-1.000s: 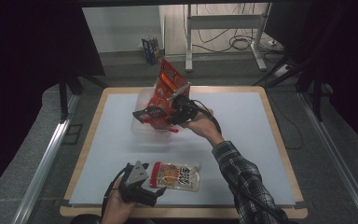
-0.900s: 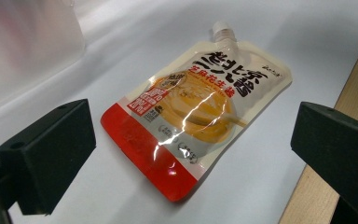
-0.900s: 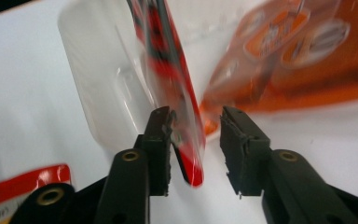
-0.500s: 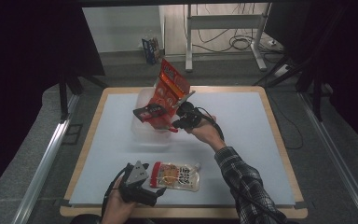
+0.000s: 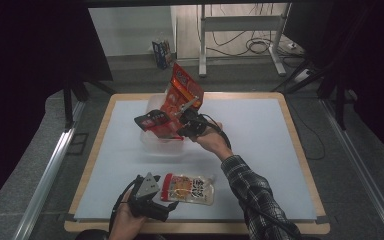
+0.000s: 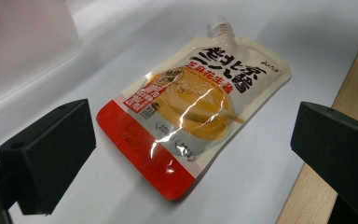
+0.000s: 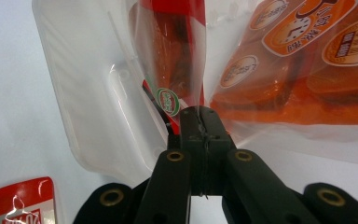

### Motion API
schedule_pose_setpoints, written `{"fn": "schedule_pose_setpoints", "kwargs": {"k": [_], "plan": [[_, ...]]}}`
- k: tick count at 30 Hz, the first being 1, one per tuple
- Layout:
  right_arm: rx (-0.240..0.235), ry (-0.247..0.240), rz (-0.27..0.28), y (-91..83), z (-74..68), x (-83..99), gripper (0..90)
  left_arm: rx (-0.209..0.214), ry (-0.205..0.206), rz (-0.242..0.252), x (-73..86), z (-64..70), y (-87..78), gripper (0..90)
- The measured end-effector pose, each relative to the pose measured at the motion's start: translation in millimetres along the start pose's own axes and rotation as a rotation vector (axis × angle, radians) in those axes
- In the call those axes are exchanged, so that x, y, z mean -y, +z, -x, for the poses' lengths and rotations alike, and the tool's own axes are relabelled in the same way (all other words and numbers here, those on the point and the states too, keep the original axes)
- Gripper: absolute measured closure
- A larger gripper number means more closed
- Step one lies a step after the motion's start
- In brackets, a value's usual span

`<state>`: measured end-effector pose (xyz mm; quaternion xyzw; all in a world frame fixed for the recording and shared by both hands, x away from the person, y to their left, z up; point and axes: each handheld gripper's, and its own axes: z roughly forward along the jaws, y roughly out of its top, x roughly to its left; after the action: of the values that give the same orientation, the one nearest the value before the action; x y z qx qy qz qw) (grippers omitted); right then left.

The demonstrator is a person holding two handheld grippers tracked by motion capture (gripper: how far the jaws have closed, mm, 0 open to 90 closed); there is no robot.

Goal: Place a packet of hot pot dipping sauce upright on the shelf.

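A clear plastic bin [image 5: 156,141] stands at the table's back middle, and a tall orange snack bag [image 5: 184,89] leans up out of it. My right gripper [image 5: 179,124] is over the bin, shut on the edge of a small red and black packet [image 5: 151,120] held above the bin's left side. The right gripper view shows the shut jaws pinching that packet's clear seam [image 7: 170,60] beside the orange bag [image 7: 303,56]. Near the front edge, my left gripper [image 5: 166,196] is open at the red end of a flat sauce pouch [image 5: 192,187]. This pouch [image 6: 193,107] lies between the wide-apart jaws.
The white mat [image 5: 260,135] is framed by a wooden table rim [image 5: 300,150], which runs close by the left gripper's right jaw [image 6: 349,98]. A red packet corner [image 7: 18,200] lies on the mat near the bin [image 7: 88,93]. A sleeve [image 5: 260,200] crosses the right front.
My right gripper has raised the small packet slightly and carried it a little left over the bin. The orange bag barely shifted. The left gripper and pouch have stayed put.
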<state>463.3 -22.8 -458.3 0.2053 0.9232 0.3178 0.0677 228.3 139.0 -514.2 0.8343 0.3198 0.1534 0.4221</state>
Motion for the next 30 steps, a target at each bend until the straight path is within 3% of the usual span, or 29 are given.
{"fn": "schedule_pose_setpoints", "kwargs": {"k": [3,5,15,20,30], "plan": [[0.006,-0.017,-0.032,9.0,-2.1,1.7,88.4,-0.002,0.002,-0.001,-0.2,0.5,0.4,0.0],[0.008,-0.005,-0.024,11.7,-2.1,2.7,87.8,-0.004,0.002,-0.001,-0.1,0.5,0.2,0.0],[0.019,0.010,0.033,-5.5,0.3,2.4,62.3,-0.006,0.003,-0.008,-0.1,0.5,0.6,0.0],[0.022,0.025,0.036,-10.2,0.2,11.6,54.8,-0.003,-0.008,-0.020,0.1,0.0,1.6,0.1],[0.021,0.039,0.071,-18.9,-5.4,32.9,33.0,-0.014,0.020,-0.075,0.6,2.5,6.5,1.4]]}}
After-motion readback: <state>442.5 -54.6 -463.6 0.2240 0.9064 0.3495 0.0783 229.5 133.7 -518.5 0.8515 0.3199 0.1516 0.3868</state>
